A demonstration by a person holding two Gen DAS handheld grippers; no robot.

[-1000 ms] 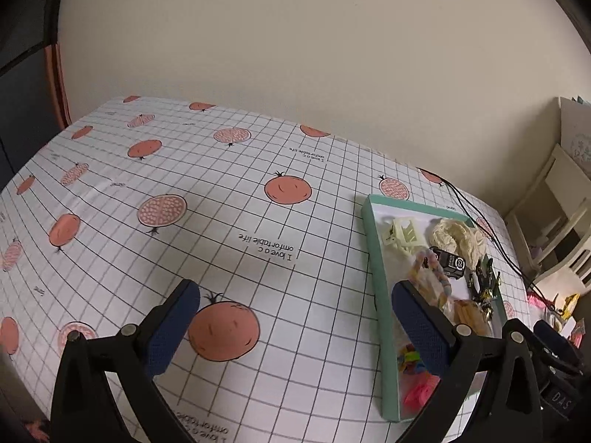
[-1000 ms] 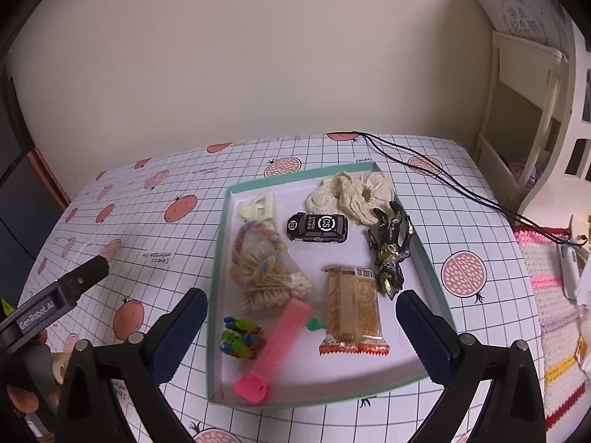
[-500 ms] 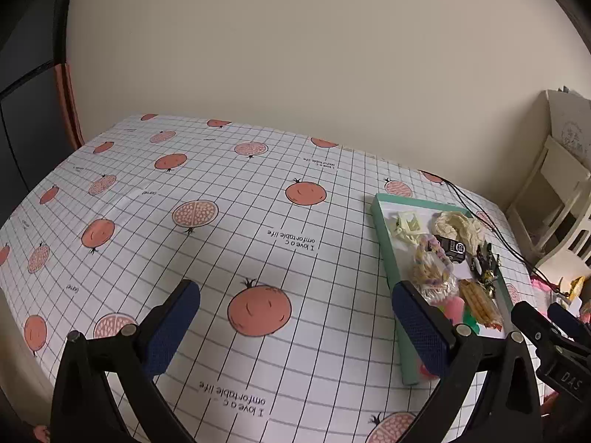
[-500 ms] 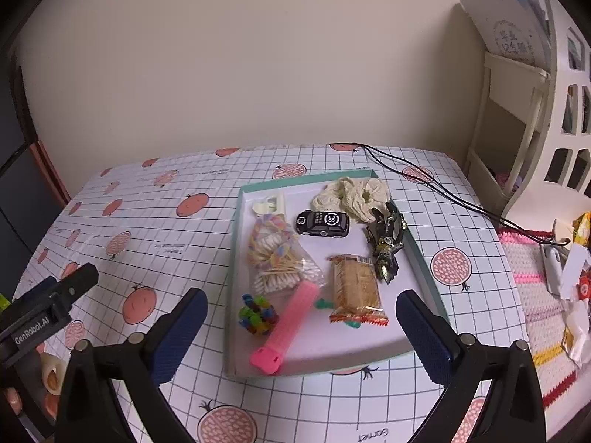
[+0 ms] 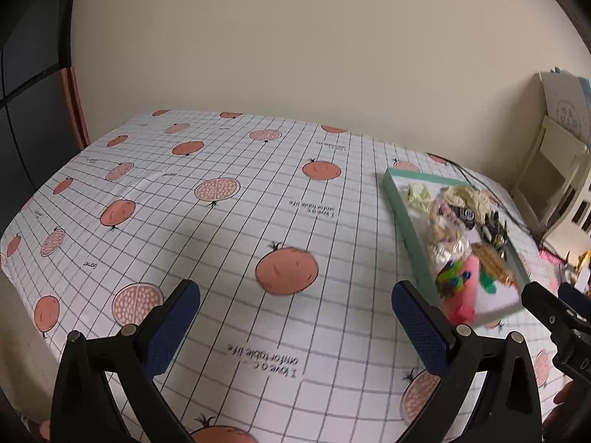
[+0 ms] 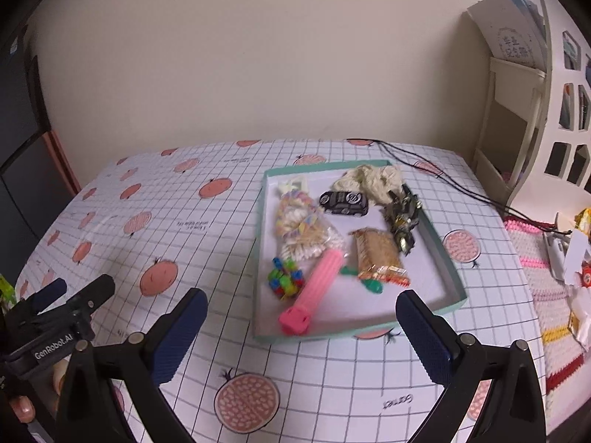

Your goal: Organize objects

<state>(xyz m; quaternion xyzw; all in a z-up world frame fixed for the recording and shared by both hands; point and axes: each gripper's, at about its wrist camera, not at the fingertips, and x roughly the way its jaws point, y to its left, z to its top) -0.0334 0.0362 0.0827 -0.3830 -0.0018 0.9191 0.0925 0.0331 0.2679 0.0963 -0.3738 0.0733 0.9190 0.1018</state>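
Observation:
A shallow teal-rimmed tray (image 6: 445,243) (image 5: 400,210) lies on the pomegranate-print tablecloth. Inside it are a pink ribbed stick (image 6: 316,289), a multicoloured bead toy (image 6: 286,277), a bag of cotton swabs (image 6: 306,238), a black toy car (image 6: 343,203), a cream scrunchie (image 6: 369,181), a dark robot figure (image 6: 402,217), a biscuit pack (image 6: 378,254) and a pale clip (image 6: 293,185). My right gripper (image 6: 301,326) hovers open over the tray's near edge, holding nothing. To the tray's left, my left gripper (image 5: 295,315) is open above bare cloth.
A black cable (image 6: 436,173) trails off the back right of the table. A cream shelf unit (image 6: 517,118) stands at the right, with a knitted mat (image 6: 546,295) and small packets below it. The other gripper's body (image 6: 55,317) shows at the left, with fingers of a hand (image 6: 26,408).
Both grippers have pulled back and risen, so the tray looks smaller and farther. The tray's contents have not moved. Both stay open.

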